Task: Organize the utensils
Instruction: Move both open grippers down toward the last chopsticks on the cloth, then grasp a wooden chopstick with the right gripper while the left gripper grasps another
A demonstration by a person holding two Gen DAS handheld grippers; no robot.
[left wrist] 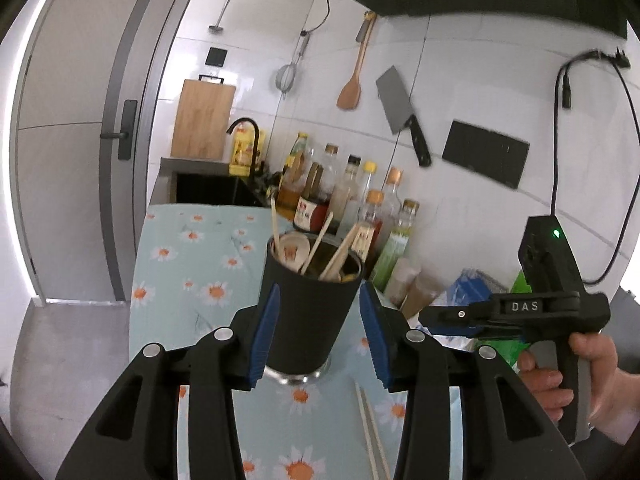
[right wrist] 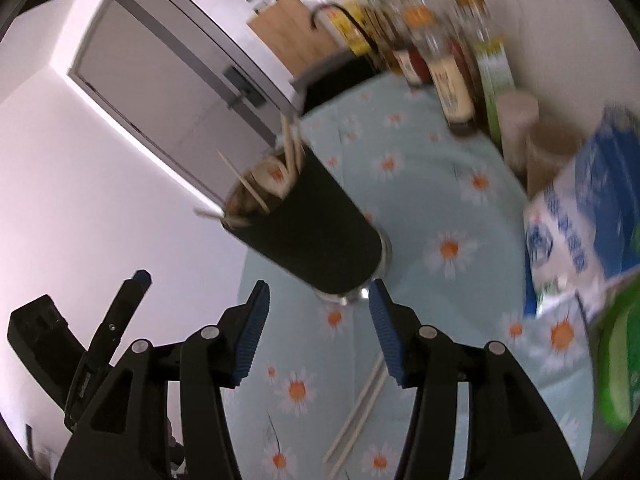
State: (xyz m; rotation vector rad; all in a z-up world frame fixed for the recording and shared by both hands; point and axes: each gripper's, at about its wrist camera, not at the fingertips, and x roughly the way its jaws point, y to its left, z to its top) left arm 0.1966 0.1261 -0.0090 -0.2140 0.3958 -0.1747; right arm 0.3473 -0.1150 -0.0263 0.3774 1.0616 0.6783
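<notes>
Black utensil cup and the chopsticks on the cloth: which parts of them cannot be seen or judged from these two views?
- Black utensil cup: in the left wrist view the left claw flanks it; whether the pads press it is unclear.
- Cup contents: the rim hides the lower ends of the chopsticks in the cup and the spoon.
- Loose chopsticks: cut off by the bottom edge.
- Bottles: right wrist view, labels blurred.

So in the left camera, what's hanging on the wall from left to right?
Cutting board → strainer → wooden spatula → cleaver → black panel → cable.
</notes>
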